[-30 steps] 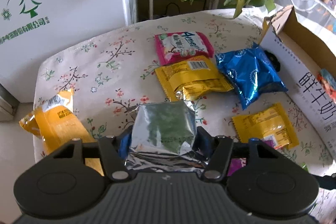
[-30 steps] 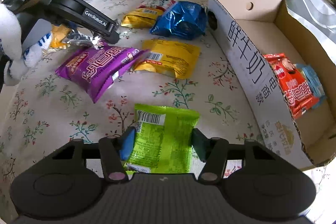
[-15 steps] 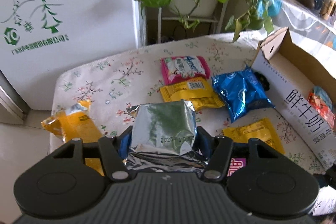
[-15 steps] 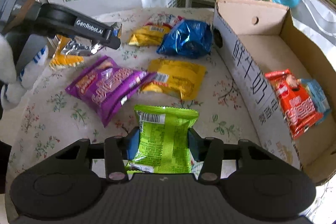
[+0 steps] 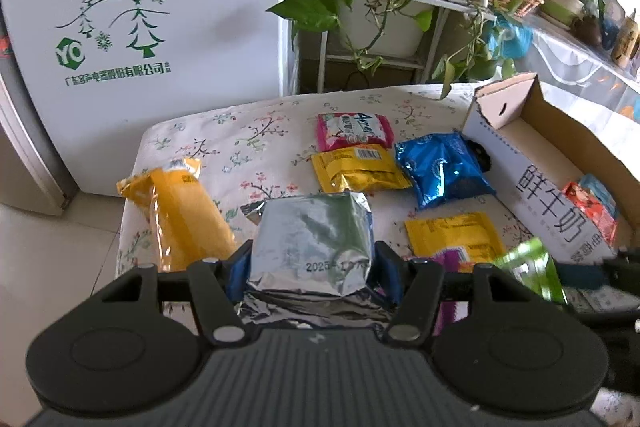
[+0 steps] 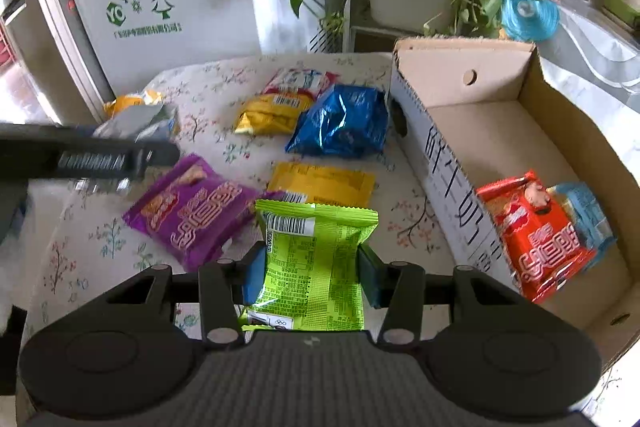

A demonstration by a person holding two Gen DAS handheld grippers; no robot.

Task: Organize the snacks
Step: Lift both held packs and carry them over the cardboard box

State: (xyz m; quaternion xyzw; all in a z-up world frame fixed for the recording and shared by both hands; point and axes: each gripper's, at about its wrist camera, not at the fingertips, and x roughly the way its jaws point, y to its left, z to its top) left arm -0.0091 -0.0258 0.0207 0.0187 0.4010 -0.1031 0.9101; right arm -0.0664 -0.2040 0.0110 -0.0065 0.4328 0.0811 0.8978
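Change: both packets now lifted higher off desk [image 5: 256, 155] than a second ago.
Left tool [image 5: 311, 263]: clenched on silver packet [image 5: 312, 247].
Right tool [image 6: 308, 273]: clenched on green packet [image 6: 314, 259].
Meaning: likely next into box [image 6: 500, 131].

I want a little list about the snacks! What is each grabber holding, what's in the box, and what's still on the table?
left gripper: shut on the silver foil packet
right gripper: shut on the green snack packet
cardboard box: holds a red snack packet and a light blue packet beside it
on the floral tablecloth: purple packet, blue packet, flat yellow packet, yellow packet overlapping a pink packet, orange-yellow bag at the left edge
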